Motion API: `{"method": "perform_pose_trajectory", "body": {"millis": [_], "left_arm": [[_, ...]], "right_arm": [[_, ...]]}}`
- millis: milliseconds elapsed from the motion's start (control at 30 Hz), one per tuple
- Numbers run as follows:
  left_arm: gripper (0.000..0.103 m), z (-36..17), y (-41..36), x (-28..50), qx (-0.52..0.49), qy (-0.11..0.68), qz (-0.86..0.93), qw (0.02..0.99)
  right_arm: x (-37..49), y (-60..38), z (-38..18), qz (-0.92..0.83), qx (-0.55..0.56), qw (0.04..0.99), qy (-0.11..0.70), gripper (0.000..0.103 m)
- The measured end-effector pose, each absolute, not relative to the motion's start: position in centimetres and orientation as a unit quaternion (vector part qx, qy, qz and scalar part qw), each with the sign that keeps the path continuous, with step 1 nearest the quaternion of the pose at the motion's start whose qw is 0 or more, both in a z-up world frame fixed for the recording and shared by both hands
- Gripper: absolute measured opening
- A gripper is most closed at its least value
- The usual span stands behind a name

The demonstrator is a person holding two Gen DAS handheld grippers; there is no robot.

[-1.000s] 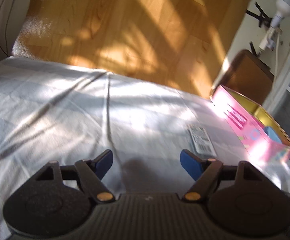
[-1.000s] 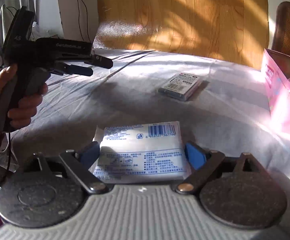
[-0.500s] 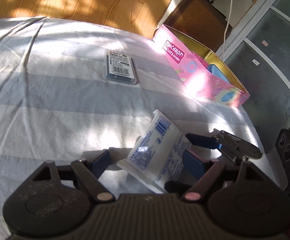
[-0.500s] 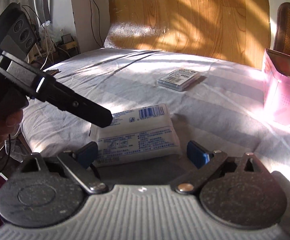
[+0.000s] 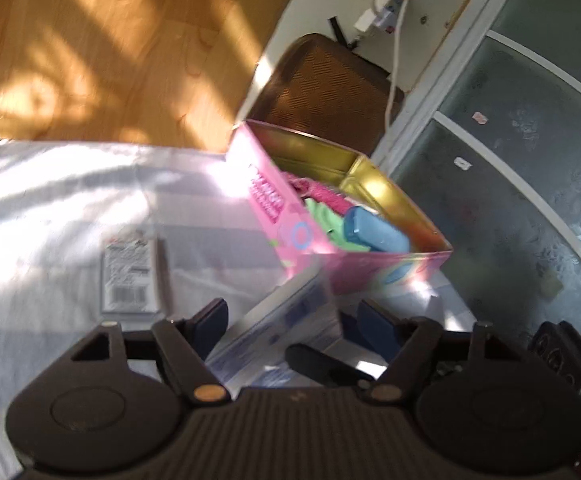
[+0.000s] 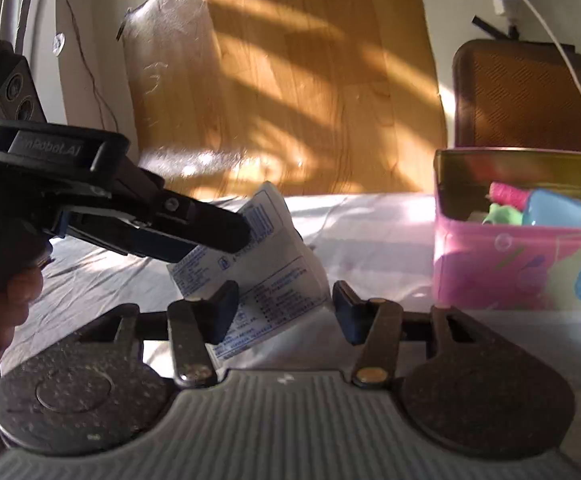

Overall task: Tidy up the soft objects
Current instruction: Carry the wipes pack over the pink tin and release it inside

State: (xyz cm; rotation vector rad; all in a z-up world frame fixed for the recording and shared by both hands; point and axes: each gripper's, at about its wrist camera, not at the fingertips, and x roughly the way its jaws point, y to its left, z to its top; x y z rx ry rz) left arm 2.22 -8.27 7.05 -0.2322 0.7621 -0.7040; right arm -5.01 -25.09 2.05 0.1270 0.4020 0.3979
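A white soft pack with blue print (image 6: pixel 266 264) is lifted off the bed, tilted on edge. It also shows in the left wrist view (image 5: pixel 286 320). My left gripper (image 5: pixel 290 320) has its blue pads on either side of the pack and is shut on it. It shows from the side in the right wrist view (image 6: pixel 210 236). My right gripper (image 6: pixel 284 308) is open, and the pack's lower end hangs between its fingers. The pink tin box (image 5: pixel 290 236) holds several soft things and stands just beyond the pack. It is at the right in the right wrist view (image 6: pixel 522 264).
A small flat pack with a barcode (image 5: pixel 130 276) lies on the grey-white bedsheet (image 5: pixel 50 208) to the left of the box. A wooden panel (image 6: pixel 310 80) stands behind the bed. A brown chair (image 6: pixel 526 92) and a glass door (image 5: pixel 530 160) are behind the box.
My left gripper has closed on the white pack and lifted it off the sheet toward the pink box. My right gripper stays open and has moved closer to the box.
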Motion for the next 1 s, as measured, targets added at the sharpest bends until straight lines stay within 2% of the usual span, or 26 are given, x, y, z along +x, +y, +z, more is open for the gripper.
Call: {"method": "perform_pose_trajectory", "body": {"millis": [133,333,500,600,700,900,967,1000], "left_arm": [[0.068,10.7,-14.5,4.6,-0.068,0.320,-0.391,0.860],[0.067,13.1,-21.1,8.5,-0.044,0.299,-0.431,0.850],[0.071,12.0,-19.7,11.5,-0.077,0.302,-0.403,0.861],[0.071,10.0,-18.1,13.4,-0.097,0.333,-0.367,0.863],[0.071,8.2,-16.0,14.2,-0.115,0.351,-0.351,0.860],[0.073,6.5,-13.8,14.0,-0.140,0.370,-0.344,0.852],[0.067,6.3,-14.0,13.7,-0.132,0.374,-0.346,0.851],[0.057,6.3,-14.2,13.6,-0.126,0.376,-0.351,0.848]], "right_arm": [[-3.4,-27.2,3.7,0.137,0.047,0.977,0.158,0.047],[-0.8,-32.5,4.5,0.052,0.082,0.986,0.132,0.043],[-0.4,-35.4,3.8,-0.022,0.079,0.989,0.122,0.043],[0.0,-36.8,3.0,-0.057,0.096,0.985,0.131,0.043],[-0.6,-36.9,3.0,-0.042,0.111,0.985,0.125,0.044],[-1.0,-33.9,3.5,0.041,0.067,0.987,0.137,0.044],[-0.8,-32.5,3.6,0.083,0.051,0.984,0.150,0.044],[-0.8,-31.7,3.7,0.104,0.043,0.981,0.155,0.044]]}}
